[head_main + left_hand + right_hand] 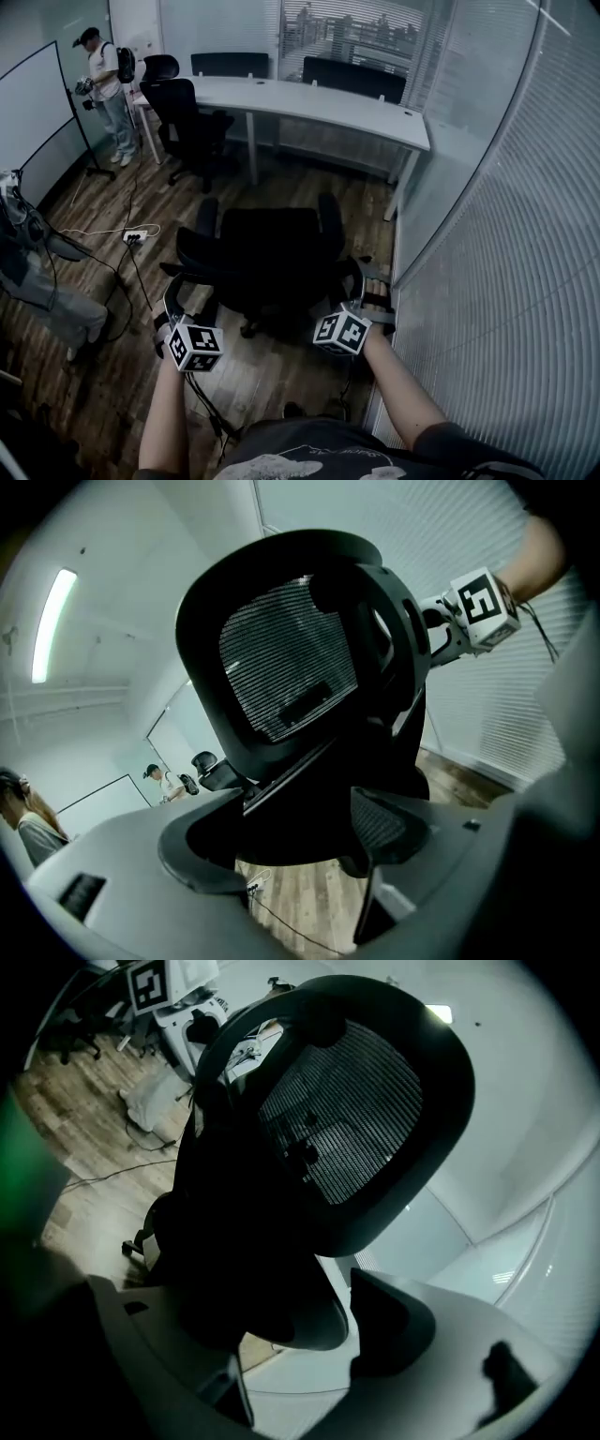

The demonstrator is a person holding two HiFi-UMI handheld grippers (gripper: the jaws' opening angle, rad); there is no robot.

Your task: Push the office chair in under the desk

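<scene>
While fingers of left gripper (291, 847) and right gripper (302, 1344) gape empty, flanking office chair (267, 251) back, calls for push straight ahead toward bench (323, 103)

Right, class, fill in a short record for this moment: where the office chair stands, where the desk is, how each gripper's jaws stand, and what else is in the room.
Office chair: black, on the open wooden floor, short of the desk, not under it
Desk: long, white, along the window wall
Left gripper: at the left side of the chair's back, jaws apart, clamping nothing
Right gripper: at the right side of the chair's back, jaws apart, clamping nothing
Also there: second chair at the desk's left end; person standing near it
</scene>
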